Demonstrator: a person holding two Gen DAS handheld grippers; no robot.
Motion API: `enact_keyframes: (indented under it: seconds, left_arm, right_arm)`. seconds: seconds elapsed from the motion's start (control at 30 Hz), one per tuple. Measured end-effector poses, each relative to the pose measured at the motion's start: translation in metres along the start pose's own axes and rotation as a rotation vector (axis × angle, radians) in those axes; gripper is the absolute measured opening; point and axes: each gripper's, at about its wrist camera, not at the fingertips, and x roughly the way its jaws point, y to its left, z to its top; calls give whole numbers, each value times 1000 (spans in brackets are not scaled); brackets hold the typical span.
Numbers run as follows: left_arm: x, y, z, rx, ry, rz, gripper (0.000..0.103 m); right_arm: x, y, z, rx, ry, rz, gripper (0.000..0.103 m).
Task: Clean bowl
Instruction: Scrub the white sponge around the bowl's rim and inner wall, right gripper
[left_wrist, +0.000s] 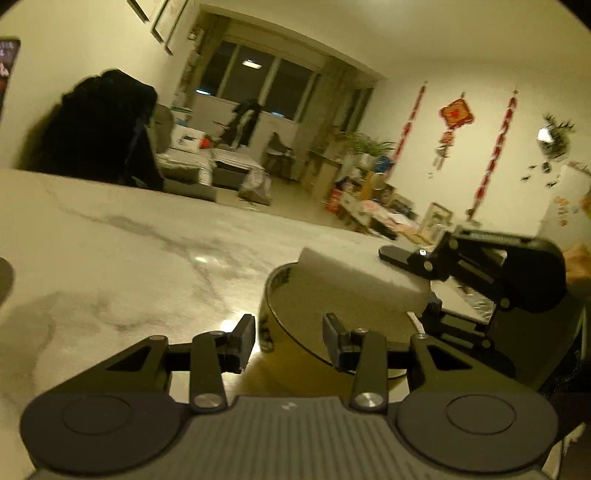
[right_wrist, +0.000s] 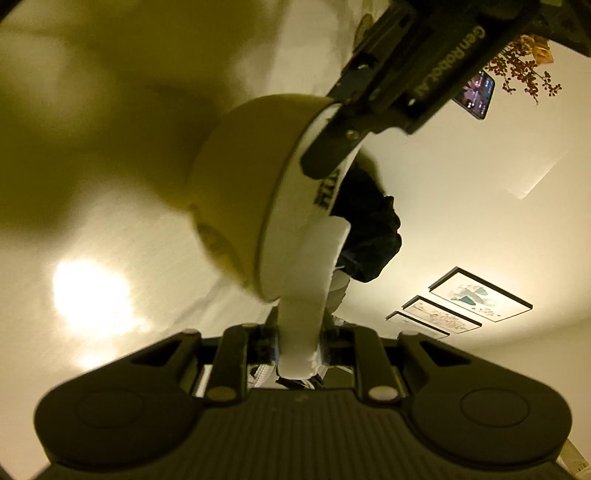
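My left gripper (left_wrist: 289, 341) straddles the bowl (left_wrist: 332, 314) rim, fingers not visibly clamped.
Right gripper (right_wrist: 299, 349), clenched on the sponge (right_wrist: 306, 280), should wipe firmly while I steady the bowl.

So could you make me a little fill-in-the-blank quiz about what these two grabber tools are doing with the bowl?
1. The right gripper is shut on a white ____.
2. That sponge reaches into the ____.
3. The left gripper's fingers straddle the bowl's ____, one finger inside and one outside.
4. The bowl sits over a marble-patterned ____.

Missing words: sponge; bowl; rim; table
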Motion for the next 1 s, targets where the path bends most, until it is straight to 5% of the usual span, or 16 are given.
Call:
enact_keyframes:
  seconds: [0.23,0.43,1.0]
  left_arm:
    - [5,25,4,12,9,-134,41]
    - [19,64,2,-183,52,-277,41]
    - [20,61,7,-161,48,-258,41]
  right_arm:
    - [-26,11,-3,10,7,3,19]
    - [-37,9,4,8,6,-3,20]
    - [-62,1,40,-13,-29,-23,20]
